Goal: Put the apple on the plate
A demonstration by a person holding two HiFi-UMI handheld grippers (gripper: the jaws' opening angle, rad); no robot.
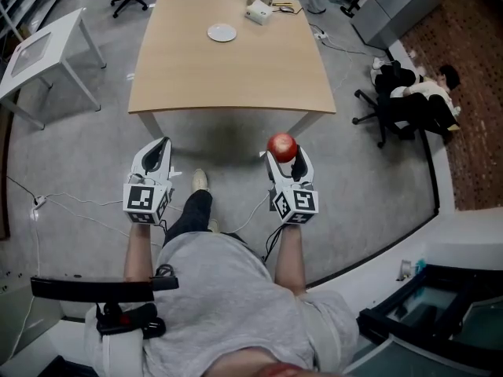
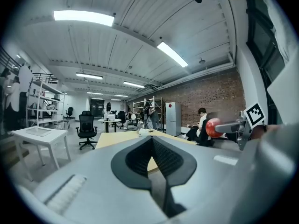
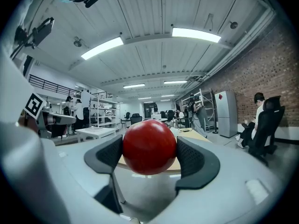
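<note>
Two tools, one job: the right gripper (image 1: 284, 155) is clamped on the apple (image 1: 282, 145), held in the air short of the table (image 1: 236, 81) for carrying, while the left gripper (image 1: 159, 151) (jaws together, nothing between) idles; the plate (image 1: 222, 32) lies well apart on the table's far half

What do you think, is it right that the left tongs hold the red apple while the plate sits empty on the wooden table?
Not quite. The right gripper view shows the apple clamped in the right tongs, not the left; the left tongs are shut on nothing. The plate does sit empty on the wooden table.
</note>
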